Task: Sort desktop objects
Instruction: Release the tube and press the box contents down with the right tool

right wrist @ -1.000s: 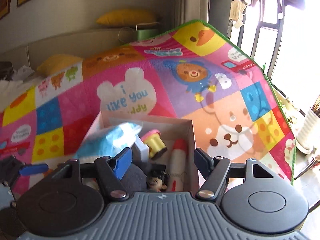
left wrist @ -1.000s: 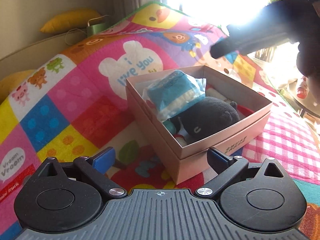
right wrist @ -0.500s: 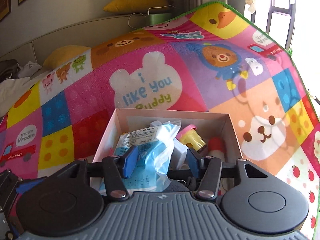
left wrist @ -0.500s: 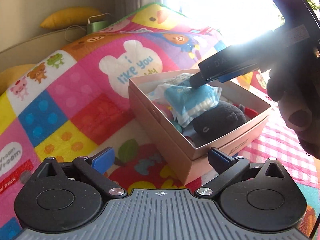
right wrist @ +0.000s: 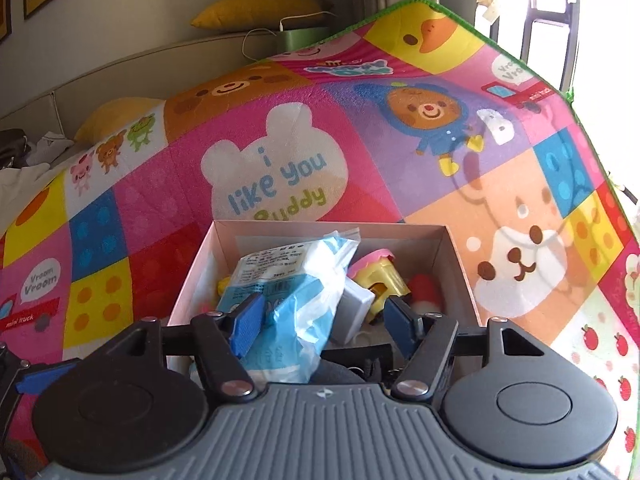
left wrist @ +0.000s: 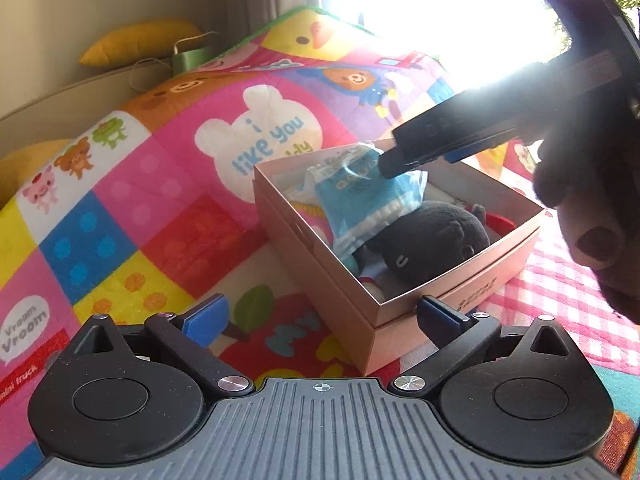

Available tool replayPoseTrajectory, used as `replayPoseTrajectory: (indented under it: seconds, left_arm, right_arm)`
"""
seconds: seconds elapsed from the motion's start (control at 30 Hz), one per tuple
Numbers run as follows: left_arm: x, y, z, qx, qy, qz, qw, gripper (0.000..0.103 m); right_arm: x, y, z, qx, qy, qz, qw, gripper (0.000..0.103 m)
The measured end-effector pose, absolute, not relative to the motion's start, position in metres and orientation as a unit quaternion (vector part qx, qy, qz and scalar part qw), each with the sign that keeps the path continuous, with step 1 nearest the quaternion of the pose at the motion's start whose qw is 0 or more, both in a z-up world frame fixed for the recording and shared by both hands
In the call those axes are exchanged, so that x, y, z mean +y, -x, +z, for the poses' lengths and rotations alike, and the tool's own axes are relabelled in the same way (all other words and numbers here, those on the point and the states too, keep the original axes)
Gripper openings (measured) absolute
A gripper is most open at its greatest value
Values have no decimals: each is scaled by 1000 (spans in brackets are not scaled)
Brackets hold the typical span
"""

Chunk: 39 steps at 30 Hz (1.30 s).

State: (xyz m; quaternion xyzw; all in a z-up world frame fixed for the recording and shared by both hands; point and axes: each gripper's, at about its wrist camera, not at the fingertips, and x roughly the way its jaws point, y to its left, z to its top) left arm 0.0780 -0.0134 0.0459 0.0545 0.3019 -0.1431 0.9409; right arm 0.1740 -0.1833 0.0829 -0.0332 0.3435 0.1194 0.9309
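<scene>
A pink cardboard box (left wrist: 404,320) sits on the colourful play mat. Inside it a blue-and-white plastic packet (left wrist: 360,204) leans on a black plush toy (left wrist: 432,240). My right gripper (right wrist: 324,320) reaches into the box from the right and its jaws are opening. The packet (right wrist: 296,296) lies between them against the left pad, and the right pad stands apart from it. A yellow toy stool with a pink top (right wrist: 380,276) and a small white box (right wrist: 356,308) lie beside the packet. My left gripper (left wrist: 320,316) is open with nothing in it, just before the box's near corner.
The play mat (right wrist: 152,216) covers the whole surface and ends at a green edge on the right. Yellow cushions (right wrist: 260,8) and a green item with a cable lie behind it. A person's dark-gloved hand (left wrist: 592,200) holds the right gripper.
The right gripper came down into the box with the blue packet, closed a little, then spread its jaws wider. The packet now rests on the plush toy. The left gripper stayed put.
</scene>
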Motion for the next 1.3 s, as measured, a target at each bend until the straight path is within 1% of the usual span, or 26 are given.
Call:
replayPoseTrajectory:
  seconds: [0.13,0.27,0.33,0.37,0.4,0.43,0.5,0.53,0.63,0.7,0.83,0.97,1.03,1.07,1.1,1.17,1.2,1.3]
  left_arm:
    - [-18,-79,45,304,-55,-147,940,103]
    - [-25,-79,44,306,-62,-150,938,103]
    - [-24,-79,44,305,-63,-148,939,103]
    - [-22,-80,45,305,-61,-148,939,103]
    - [-21,-80,45,305,-60,-148,939,103]
    - [-19,-81,46,304,-58,-148,939,103]
    - [-18,-82,47,304,-59,-148,939,103]
    - [-18,-81,47,304,-60,-148,939,103]
    - [-17,-81,47,304,-60,-146,940,103]
    - [-17,-81,47,304,-58,-146,940,103]
    - [-16,-82,48,305,-58,-146,939,103]
    - [-16,-82,48,305,-59,-145,940,103]
    - [-15,-82,48,304,-62,-141,940,103]
    - [-12,-82,48,303,-63,-136,941,103]
    - [-10,-83,49,302,-62,-129,942,103]
    - [-4,-84,49,301,-53,-122,944,103]
    - [-3,-83,50,296,-48,-130,945,103]
    - [-10,-80,54,291,-42,-178,939,103]
  right_arm:
    - [-191,-152,86,363,37,166,916,69]
    - [-174,-156,62,409,86,153,895,69]
    - [-176,-160,56,420,78,160,890,69]
    - [-179,-159,56,424,67,162,889,64]
    - [-182,-159,59,424,58,161,889,60]
    - [-186,-159,64,420,47,156,893,59]
    - [-196,-158,73,403,31,147,903,50]
    - [-199,-157,79,391,30,140,909,49]
    - [-202,-152,98,341,66,79,935,42]
    - [-204,-152,105,318,93,47,943,42]
    - [-219,-154,112,330,53,62,941,42]
    - [-219,-151,107,352,17,104,930,44]
    - [-219,-148,106,334,24,86,938,46]
    - [-223,-148,106,327,19,82,941,55]
    - [-230,-148,105,326,3,75,942,69]
    - [-247,-149,100,323,-30,63,944,80]
    - [-255,-149,96,325,-43,61,943,82]
    - [-275,-155,80,349,-96,72,929,85]
